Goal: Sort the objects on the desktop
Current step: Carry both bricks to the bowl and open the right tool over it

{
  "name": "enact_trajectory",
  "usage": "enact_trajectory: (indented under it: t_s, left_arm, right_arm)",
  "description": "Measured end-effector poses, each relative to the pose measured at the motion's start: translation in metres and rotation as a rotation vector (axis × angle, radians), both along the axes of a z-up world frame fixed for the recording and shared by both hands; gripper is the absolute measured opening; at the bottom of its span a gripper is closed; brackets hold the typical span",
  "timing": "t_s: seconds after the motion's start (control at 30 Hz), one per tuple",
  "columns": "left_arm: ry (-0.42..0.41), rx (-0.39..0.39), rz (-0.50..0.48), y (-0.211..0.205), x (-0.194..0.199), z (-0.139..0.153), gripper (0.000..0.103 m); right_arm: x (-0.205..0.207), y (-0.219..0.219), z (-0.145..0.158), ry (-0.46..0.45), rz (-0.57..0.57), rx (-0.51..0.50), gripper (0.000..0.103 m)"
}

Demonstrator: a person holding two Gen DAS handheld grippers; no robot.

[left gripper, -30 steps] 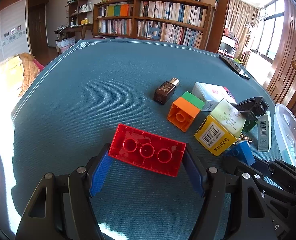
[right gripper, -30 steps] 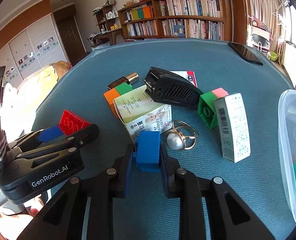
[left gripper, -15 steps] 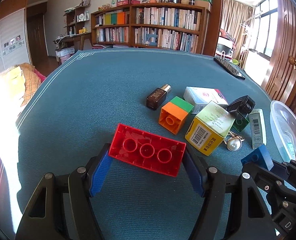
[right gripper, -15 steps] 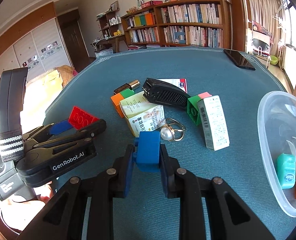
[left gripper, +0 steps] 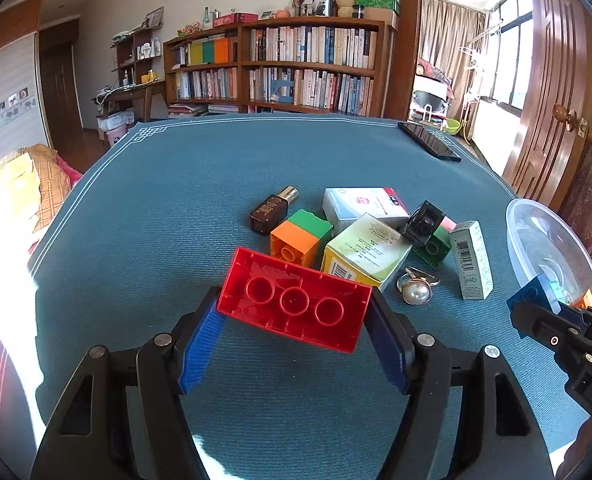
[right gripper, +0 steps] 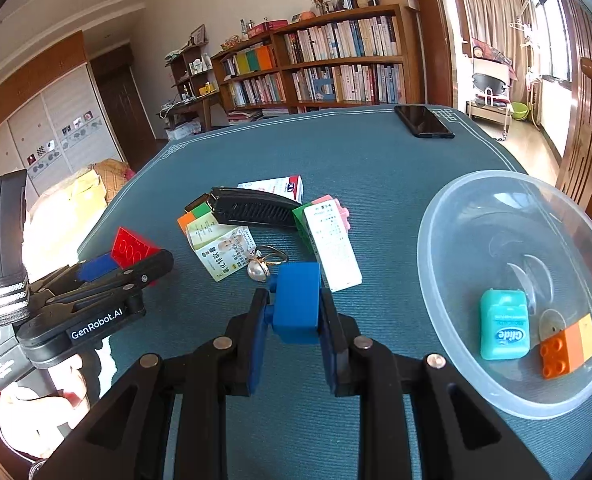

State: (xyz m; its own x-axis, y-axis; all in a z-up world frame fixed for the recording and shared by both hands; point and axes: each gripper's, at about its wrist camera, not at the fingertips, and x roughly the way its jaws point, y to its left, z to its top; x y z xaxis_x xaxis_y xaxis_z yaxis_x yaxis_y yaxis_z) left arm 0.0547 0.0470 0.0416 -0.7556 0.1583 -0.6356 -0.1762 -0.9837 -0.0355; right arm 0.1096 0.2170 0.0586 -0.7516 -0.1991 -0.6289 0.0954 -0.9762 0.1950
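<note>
- While both grippers hang above the blue-green table cover (left gripper: 184, 208), the left gripper (left gripper: 294, 312) has its jaws set wide and pressed on the two ends of a long red brick (left gripper: 294, 300), its hollow underside with three round tubes facing the camera.
- Seen from the right wrist, the right gripper (right gripper: 296, 312) is clamped narrow on a small blue brick (right gripper: 298, 300), lifted clear of the cloth and just left of the clear plastic bowl (right gripper: 448, 216).
- Inside that bowl lie a teal floss box (right gripper: 504, 324) and an orange and yellow brick (right gripper: 568, 346).
- Loose things sit clustered mid-table: a brown bottle (left gripper: 272, 211) on its side, an orange and green brick (left gripper: 300, 238), a yellow and green carton (left gripper: 366, 254), a white flat box (left gripper: 364, 204), a black clip (left gripper: 424, 222) resting on a green brick (left gripper: 434, 246), a pearl ring (left gripper: 415, 290) and a tall pale box (left gripper: 471, 264) lying flat.
- A dark phone (left gripper: 428, 142) lies near the far edge, well apart.
</note>
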Motion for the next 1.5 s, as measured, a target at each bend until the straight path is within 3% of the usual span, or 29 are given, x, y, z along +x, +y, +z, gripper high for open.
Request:
enact_trajectory:
  t_s: [0.57, 0.87, 1.5]
  left_arm:
    - [0.03, -0.004, -0.151, 0.071, 0.015, 0.019, 0.072]
    - [0.044, 0.015, -0.255, 0.115, 0.018, 0.028, 0.072]
    - [0.047, 0.018, -0.408, 0.19, 0.006, 0.038, 0.072]
  right_arm:
    - [0.022, 0.094, 0.018, 0.079, -0.243, 0.006, 0.027]
    - [0.022, 0.15, 0.015, 0.062, -0.4, 0.011, 0.027]
    - [0.022, 0.187, 0.006, 0.033, -0.496, -0.004, 0.027]
